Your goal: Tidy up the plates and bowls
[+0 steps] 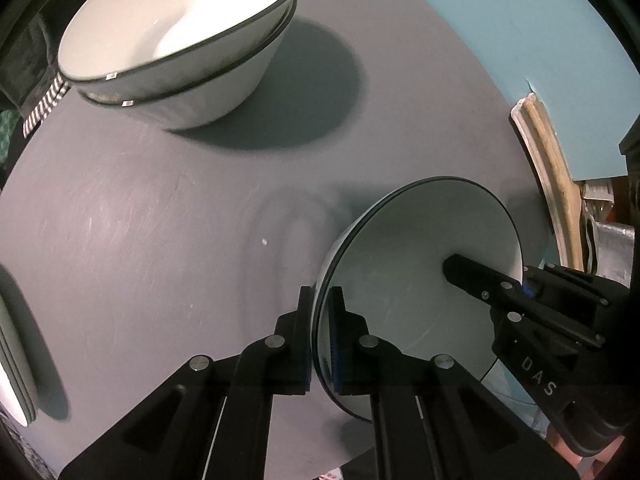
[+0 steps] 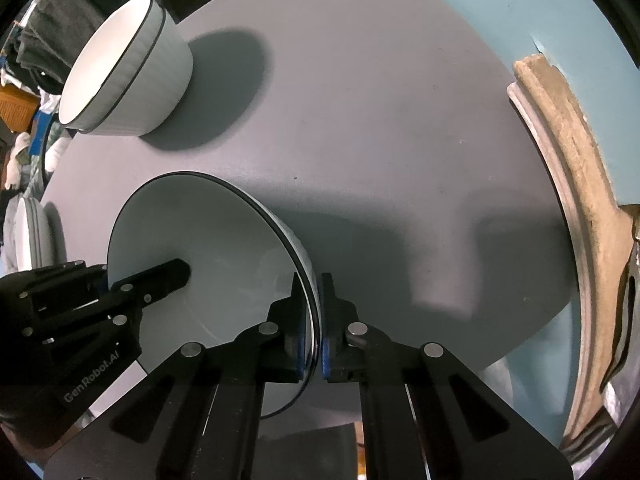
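Round grey tabletop (image 1: 160,220), filling most of both frames; teal wall behind at upper right.

Item 1: white bowl with a dark rim line (image 1: 420,248), lower centre-right in the left wrist view, lower left-centre in the right wrist view (image 2: 200,248). It is held between both tools, tipped so its inside faces the cameras. Whether its base touches the tabletop cannot be told.

Left gripper (image 1: 320,320): bottom centre of its own view, jaws drawn nearly together, pinching the bowl's rim with one finger inside the wall and one outside. In the right wrist view it enters from the lower left (image 2: 120,292), one finger reaching into the bowl.

Right gripper (image 2: 316,312): bottom centre of its own view, jaws likewise narrowed onto the opposite side of the rim, blue pads against the wall. In the left wrist view it enters from the right (image 1: 520,292).

Item 2: two nested white bowls (image 1: 180,40), same dark rim, standing on the tabletop at upper left, well apart from the held bowl; also upper left in the right wrist view (image 2: 124,68).

Item 3: stacked white plates (image 1: 16,352), at the left edge of the frame, partly cut off; left edge of the right wrist view too (image 2: 34,232).

Item 4: weathered wooden moulding (image 2: 568,200), curved along the right side.
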